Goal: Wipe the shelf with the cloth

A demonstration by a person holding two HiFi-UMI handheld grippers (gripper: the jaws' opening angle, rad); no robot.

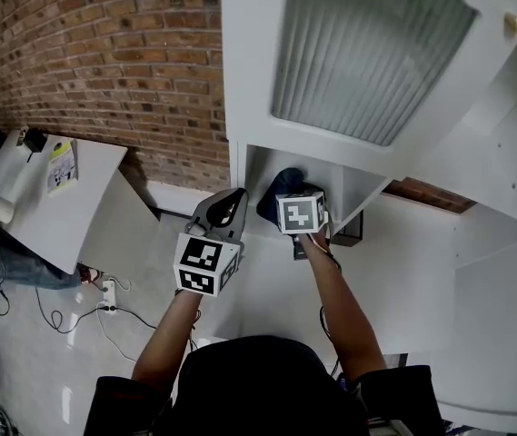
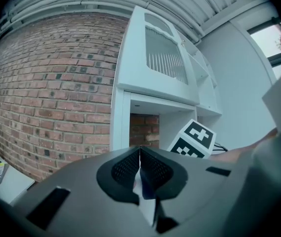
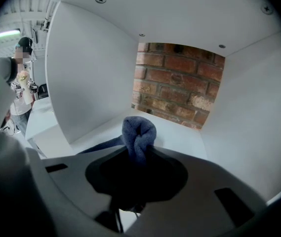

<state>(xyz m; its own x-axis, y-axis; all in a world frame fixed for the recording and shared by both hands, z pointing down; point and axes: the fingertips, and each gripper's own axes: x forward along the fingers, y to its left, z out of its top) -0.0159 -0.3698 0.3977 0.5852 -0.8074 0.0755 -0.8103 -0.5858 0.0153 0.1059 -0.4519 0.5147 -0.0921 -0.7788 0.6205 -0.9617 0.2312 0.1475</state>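
Observation:
A dark blue cloth (image 3: pixel 139 135) is bunched between the jaws of my right gripper (image 3: pixel 139 154), which is shut on it. That gripper (image 1: pixel 301 209) reaches into the open lower bay of the white shelf unit (image 1: pixel 256 166), and the cloth (image 1: pixel 278 189) shows just ahead of it. The shelf floor (image 3: pixel 180 137) lies under the cloth, with a brick wall behind. My left gripper (image 1: pixel 224 209) hangs outside the bay, to the left, shut and holding nothing. In the left gripper view its jaws (image 2: pixel 140 171) meet at a thin line.
White side walls (image 3: pixel 88 68) close the bay on both sides, with a white ceiling above. A ribbed glass door (image 1: pixel 367 53) stands over the bay. A white table (image 1: pixel 54 198) with small items sits at the left. Cables and a power strip (image 1: pixel 108 296) lie on the floor.

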